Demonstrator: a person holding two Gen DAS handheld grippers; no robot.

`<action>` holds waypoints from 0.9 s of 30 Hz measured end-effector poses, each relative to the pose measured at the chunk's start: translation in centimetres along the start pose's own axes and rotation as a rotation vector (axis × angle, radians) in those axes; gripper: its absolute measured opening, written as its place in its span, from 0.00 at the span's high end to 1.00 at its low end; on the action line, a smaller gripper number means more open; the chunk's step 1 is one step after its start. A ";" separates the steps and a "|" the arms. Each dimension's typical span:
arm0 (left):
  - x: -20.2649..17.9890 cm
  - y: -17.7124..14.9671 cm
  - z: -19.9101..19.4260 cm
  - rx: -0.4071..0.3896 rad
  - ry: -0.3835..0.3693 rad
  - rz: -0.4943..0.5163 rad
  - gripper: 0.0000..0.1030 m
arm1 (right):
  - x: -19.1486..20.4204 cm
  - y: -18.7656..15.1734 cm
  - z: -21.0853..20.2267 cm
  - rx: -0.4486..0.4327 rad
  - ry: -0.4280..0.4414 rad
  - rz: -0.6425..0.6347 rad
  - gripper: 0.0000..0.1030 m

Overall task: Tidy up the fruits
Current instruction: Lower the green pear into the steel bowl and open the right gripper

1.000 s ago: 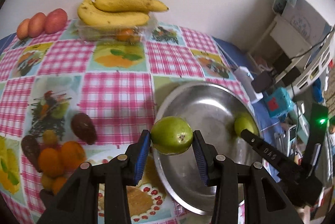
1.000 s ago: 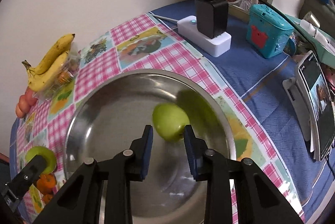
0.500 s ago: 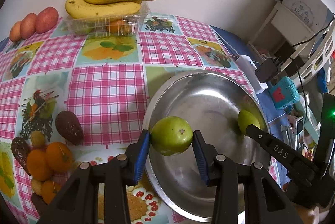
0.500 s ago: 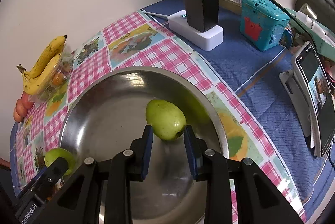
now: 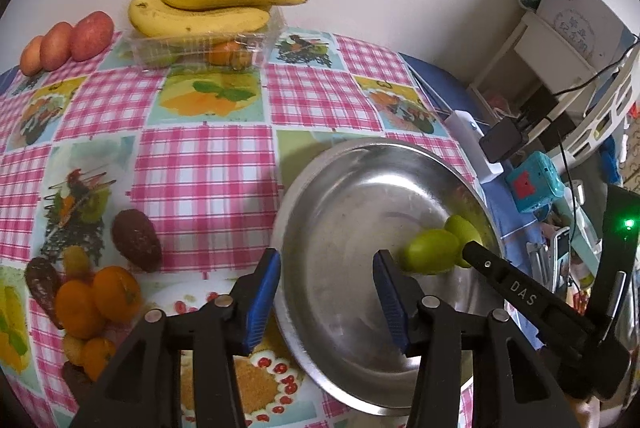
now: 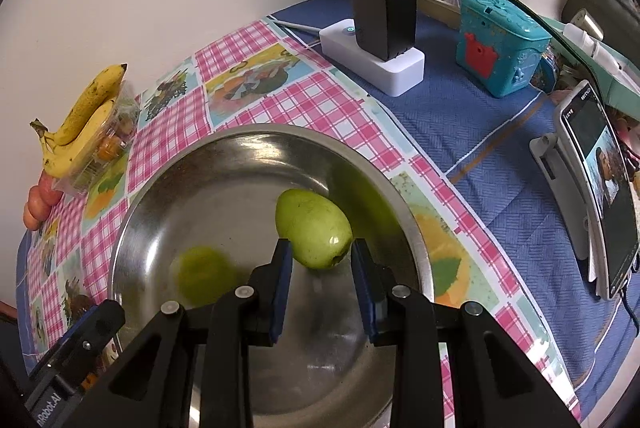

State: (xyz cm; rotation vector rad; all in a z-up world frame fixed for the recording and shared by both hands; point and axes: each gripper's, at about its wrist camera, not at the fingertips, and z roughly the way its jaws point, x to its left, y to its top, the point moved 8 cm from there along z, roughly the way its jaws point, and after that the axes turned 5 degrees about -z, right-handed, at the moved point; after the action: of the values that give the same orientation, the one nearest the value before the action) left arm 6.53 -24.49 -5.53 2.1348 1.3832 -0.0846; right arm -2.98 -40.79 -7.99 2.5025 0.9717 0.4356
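Note:
A steel bowl [image 5: 320, 196] [image 6: 160, 188] sits on the checked tablecloth. My left gripper [image 5: 326, 268] hovers over its near rim; its jaws are opening and nothing is between them. A blurred green fruit [image 5: 430, 252] [image 6: 202, 274] is loose in the bowl, next to a second green fruit [image 5: 462, 228] [image 6: 314, 232]. My right gripper [image 6: 320, 256] is shut and holds nothing. That second fruit lies in the bowl just past its fingertips. In the left wrist view, the right gripper's finger [image 5: 520, 292] reaches in from the right.
Bananas [image 5: 208, 8] lie on a clear plastic box at the back, with red-orange fruits [image 5: 68, 40] to their left. Oranges [image 5: 96, 296] and dark fruits [image 5: 136, 240] sit at the near left. A power strip with charger [image 6: 380, 36], a teal toy [image 6: 500, 44] and a phone on a stand [image 6: 600, 196] are on the right.
The left jaws have spread and let go of the green fruit. It dropped into the bowl and rolled toward the other green fruit. The right gripper stayed where it was.

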 end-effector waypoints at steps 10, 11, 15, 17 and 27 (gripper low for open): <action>5.9 1.2 -2.3 -0.033 0.186 -0.125 0.24 | 0.6 0.6 -1.7 -0.046 -0.014 -0.032 0.61; 6.7 1.3 -2.6 -0.043 0.221 -0.144 0.15 | 0.7 0.7 -1.8 -0.050 -0.016 -0.035 0.58; 9.2 1.7 -3.8 -0.092 0.320 -0.180 0.01 | 1.0 0.8 -2.1 -0.071 -0.022 -0.051 0.25; 10.2 1.8 -4.5 -0.114 0.357 -0.196 0.00 | 1.1 0.8 -2.2 -0.081 -0.027 -0.065 0.14; 13.6 1.4 -5.6 -0.109 0.435 -0.265 0.00 | 2.3 0.5 -2.2 -0.112 -0.024 -0.137 0.06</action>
State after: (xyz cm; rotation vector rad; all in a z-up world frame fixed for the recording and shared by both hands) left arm 12.51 -10.98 -5.17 1.9383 1.8675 0.3644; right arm -1.99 -38.89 -5.58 2.3200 1.0710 0.4042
